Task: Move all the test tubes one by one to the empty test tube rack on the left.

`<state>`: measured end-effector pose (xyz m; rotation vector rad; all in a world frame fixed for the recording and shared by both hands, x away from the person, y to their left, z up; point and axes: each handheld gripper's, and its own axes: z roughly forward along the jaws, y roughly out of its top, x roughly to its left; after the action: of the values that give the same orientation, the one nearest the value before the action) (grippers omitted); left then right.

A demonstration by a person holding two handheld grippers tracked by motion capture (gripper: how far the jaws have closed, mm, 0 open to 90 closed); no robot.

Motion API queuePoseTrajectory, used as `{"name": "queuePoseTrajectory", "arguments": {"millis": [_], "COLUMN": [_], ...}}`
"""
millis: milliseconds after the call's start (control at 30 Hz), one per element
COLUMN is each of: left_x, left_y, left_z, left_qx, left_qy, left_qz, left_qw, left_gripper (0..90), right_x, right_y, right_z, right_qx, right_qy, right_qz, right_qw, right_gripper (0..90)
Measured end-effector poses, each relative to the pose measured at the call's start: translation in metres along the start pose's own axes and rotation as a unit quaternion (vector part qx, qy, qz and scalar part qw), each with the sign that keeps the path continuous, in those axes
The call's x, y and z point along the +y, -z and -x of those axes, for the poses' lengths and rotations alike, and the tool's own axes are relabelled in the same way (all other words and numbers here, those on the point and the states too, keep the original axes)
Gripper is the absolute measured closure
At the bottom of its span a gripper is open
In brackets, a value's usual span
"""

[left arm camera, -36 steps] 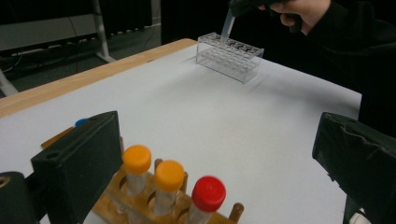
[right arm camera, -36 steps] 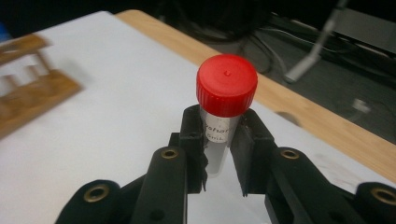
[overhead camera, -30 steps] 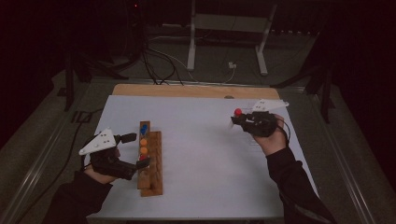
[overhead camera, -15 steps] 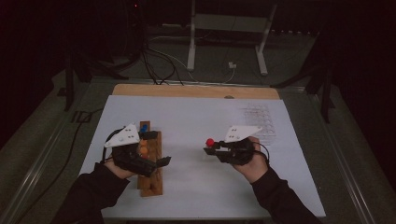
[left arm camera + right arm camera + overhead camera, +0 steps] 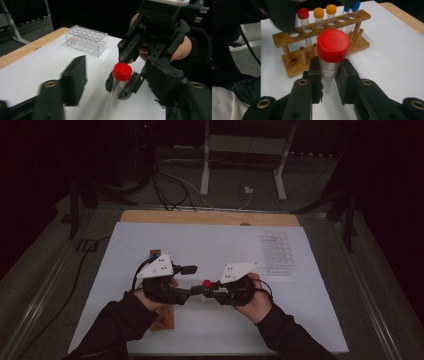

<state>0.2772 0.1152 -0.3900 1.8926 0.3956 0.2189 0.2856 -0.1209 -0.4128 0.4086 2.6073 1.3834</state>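
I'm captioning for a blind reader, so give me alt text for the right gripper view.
The right gripper grips an upright red-capped tube between its black jaws. Behind stands a wooden rack on white table, holding red, orange and blue-capped tubes.

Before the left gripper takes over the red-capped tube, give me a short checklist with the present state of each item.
1. Right gripper shut on the tube below the red cap: ok.
2. Tube upright in that grip: ok.
3. Left gripper around the tube: its jaws have just been closing, one on each side of the tube; pads not pressing yet: not ok.
4. Free hole in the wooden rack beside the other red-capped tube: ok.
5. Clear rack stands apart from the handover: ok.
6. Cap screwed tight: cannot tell.
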Motion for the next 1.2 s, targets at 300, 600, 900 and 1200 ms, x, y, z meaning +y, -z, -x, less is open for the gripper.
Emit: {"name": "queuePoseTrajectory", "arguments": {"millis": [300, 600, 900, 1200], "left_x": [0.000, 0.002, 0.011, 0.011], "left_y": [-0.009, -0.008, 0.012, 0.043], "left_z": [0.003, 0.003, -0.003, -0.008], "left_qx": [-0.007, -0.009, 0.020, 0.059], "left_qy": [-0.020, -0.029, -0.027, -0.025], "left_qz": [-0.013, -0.010, 0.006, 0.011], "left_qw": [0.9997, 0.9995, 0.9994, 0.9979], "left_gripper": [64.6, 71.7, 71.9, 71.9], "right_x": [0.007, 0.009, 0.002, -0.015], "right_y": [-0.003, 0.000, 0.016, 0.035], "right_z": [-0.002, -0.001, 0.003, 0.012], "right_qx": [0.004, 0.010, -0.021, -0.097], "right_qy": [0.002, -0.006, -0.020, -0.053], "right_qz": [0.000, 0.007, 0.040, 0.058], "right_qw": [1.0000, 0.9999, 0.9988, 0.9921], "right_gripper": [74.6, 73.6, 51.0, 10.3]}}
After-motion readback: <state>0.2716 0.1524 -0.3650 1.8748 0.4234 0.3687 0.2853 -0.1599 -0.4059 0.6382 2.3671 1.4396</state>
